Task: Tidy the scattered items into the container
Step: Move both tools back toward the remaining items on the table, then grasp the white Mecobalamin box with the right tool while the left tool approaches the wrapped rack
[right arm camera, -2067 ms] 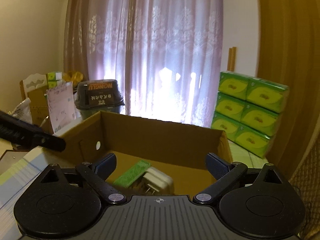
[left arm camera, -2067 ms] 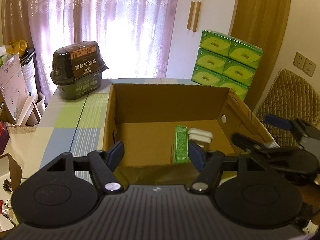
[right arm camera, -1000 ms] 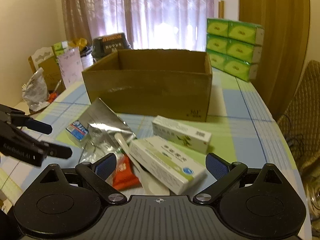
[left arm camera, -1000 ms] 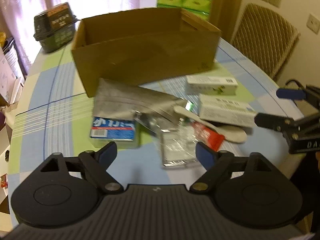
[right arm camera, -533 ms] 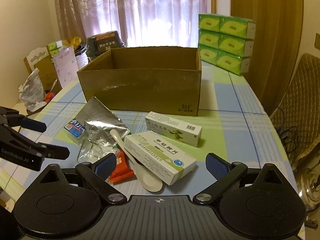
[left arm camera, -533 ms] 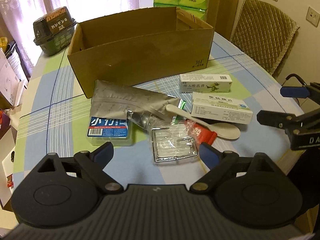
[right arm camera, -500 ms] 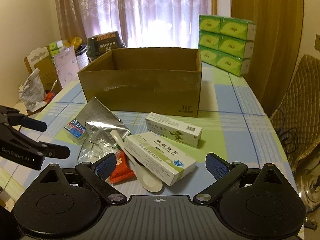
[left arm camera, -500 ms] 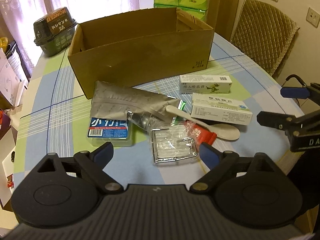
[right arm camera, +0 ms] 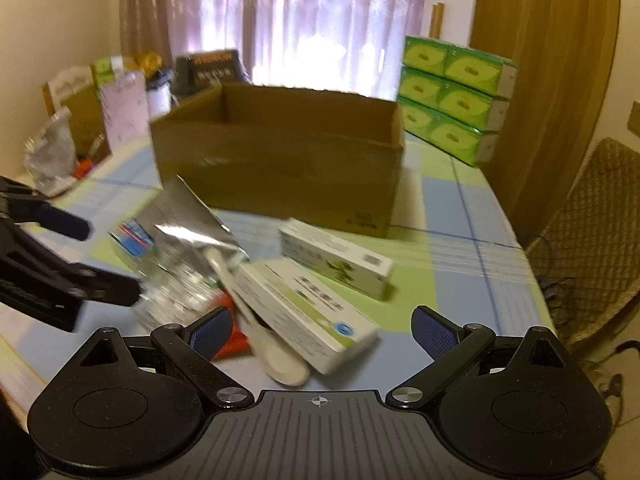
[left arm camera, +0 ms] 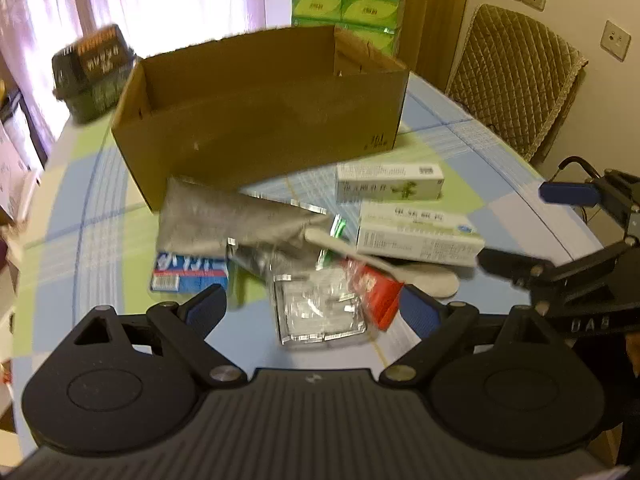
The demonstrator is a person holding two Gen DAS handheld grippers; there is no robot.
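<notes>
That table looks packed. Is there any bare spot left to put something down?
Yes. The checked tablecloth lies bare to the right of the brown cardboard box and the two white medicine cartons, out toward the quilted chair. A bare strip also runs left of the box in the left wrist view. Directly in front of the box, the silver foil pouch, white spoon and packets overlap.

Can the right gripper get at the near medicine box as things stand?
Probably yes. The right gripper is open and empty, and the near medicine box lies on top of the pile, nothing covering it. Its left end overlaps the white spoon.
</notes>
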